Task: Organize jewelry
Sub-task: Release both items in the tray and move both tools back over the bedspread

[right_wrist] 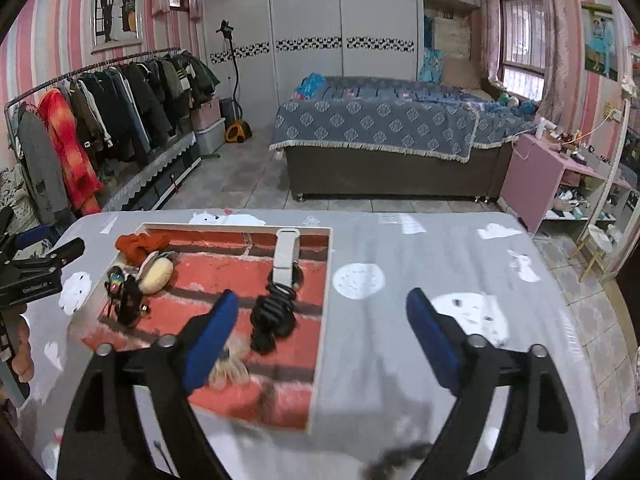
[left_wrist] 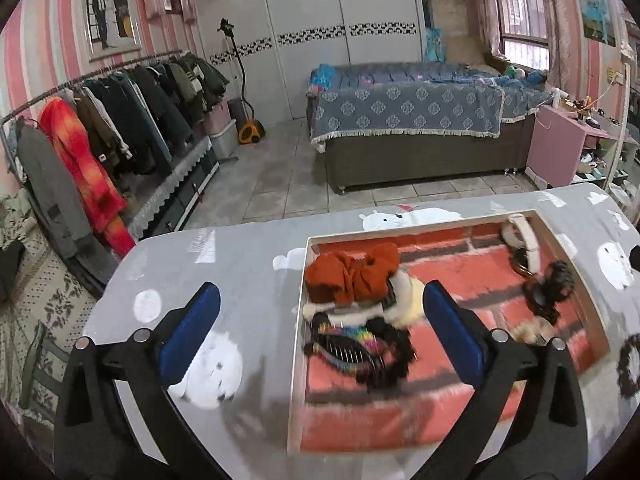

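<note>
Both our tongs, left tongs [left_wrist: 320,330] and right tongs [right_wrist: 322,338], hang wide apart, empty. Hair things sit piled in the tray [right_wrist: 322,312]; we might snag two tangled ones together.

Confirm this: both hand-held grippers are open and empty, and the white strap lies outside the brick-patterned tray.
Wrong on the white strap: the right wrist view shows it lying inside the brick-patterned tray. Both the left hand-held gripper and right hand-held gripper are open and empty.
</note>
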Available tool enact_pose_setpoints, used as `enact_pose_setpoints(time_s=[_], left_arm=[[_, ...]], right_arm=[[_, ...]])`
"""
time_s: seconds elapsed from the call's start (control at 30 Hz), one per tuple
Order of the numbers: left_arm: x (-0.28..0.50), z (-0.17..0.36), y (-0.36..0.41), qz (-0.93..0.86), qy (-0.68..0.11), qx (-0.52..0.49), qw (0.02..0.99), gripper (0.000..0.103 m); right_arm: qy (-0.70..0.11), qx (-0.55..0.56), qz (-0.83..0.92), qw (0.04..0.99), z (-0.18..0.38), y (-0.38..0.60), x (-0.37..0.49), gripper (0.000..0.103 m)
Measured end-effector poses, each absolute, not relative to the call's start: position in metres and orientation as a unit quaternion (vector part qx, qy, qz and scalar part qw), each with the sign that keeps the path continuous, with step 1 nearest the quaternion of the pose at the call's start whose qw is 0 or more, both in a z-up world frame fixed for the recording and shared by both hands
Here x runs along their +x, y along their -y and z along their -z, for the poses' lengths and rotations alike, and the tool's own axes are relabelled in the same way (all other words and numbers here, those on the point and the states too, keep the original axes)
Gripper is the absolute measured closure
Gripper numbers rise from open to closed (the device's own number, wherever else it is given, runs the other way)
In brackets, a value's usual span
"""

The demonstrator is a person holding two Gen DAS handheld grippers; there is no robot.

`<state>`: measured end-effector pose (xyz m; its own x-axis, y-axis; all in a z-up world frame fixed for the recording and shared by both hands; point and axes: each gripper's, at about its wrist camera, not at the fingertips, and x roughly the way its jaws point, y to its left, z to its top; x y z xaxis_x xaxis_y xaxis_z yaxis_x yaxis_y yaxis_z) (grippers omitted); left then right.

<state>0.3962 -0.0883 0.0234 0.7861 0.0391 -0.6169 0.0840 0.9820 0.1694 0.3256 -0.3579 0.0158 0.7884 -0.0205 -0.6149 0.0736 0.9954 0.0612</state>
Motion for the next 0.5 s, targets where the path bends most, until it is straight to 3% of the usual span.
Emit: enact_pose_setpoints(time_s=[0.23,0.5], left_arm=[[0.342,-0.036,0.085,0.022,-0.336,0.06,0.94,0.005],[0.279,-0.034,0.094,0.041,-0.334,0.066,0.939,0.005]], right_arm=[[-0.316,0.029,0.04,0.947,-0.03,0.382,0.27,0.008],[-0.318,0.023,0.06,0.946,-0.027,0.414,0.221,0.007]])
